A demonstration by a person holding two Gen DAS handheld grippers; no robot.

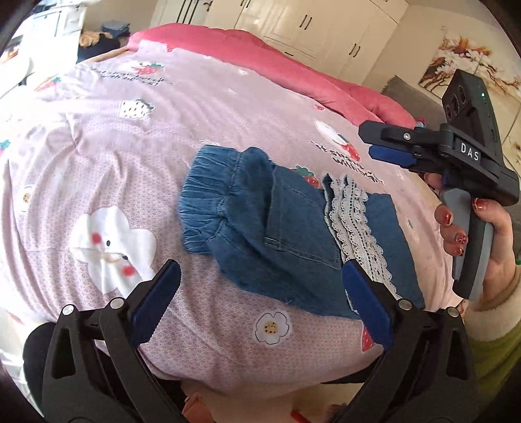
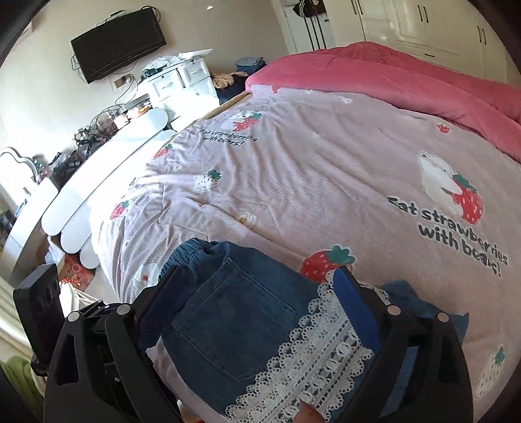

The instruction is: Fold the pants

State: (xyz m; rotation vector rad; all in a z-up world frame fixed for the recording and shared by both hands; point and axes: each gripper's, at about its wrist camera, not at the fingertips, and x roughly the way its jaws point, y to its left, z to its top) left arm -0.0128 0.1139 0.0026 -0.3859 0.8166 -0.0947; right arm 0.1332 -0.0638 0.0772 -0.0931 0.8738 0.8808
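Observation:
Small blue denim pants (image 1: 260,221) with white lace trim (image 1: 355,224) lie folded on the pink strawberry-print bed cover (image 1: 136,182). My left gripper (image 1: 260,276) is open and empty, hovering just in front of the pants' near edge. My right gripper (image 1: 374,143) shows in the left wrist view at the right, held above the bed beyond the pants; its jaws are open in its own view (image 2: 257,283), straddling the back pocket (image 2: 234,325) and lace (image 2: 312,354) from above. It holds nothing.
A red quilt (image 1: 293,65) lies along the bed's far side. White wardrobes (image 1: 309,29) stand behind. A wall TV (image 2: 117,45), white drawers (image 2: 179,81) and a cluttered white desk (image 2: 107,156) stand beyond the bed's left side.

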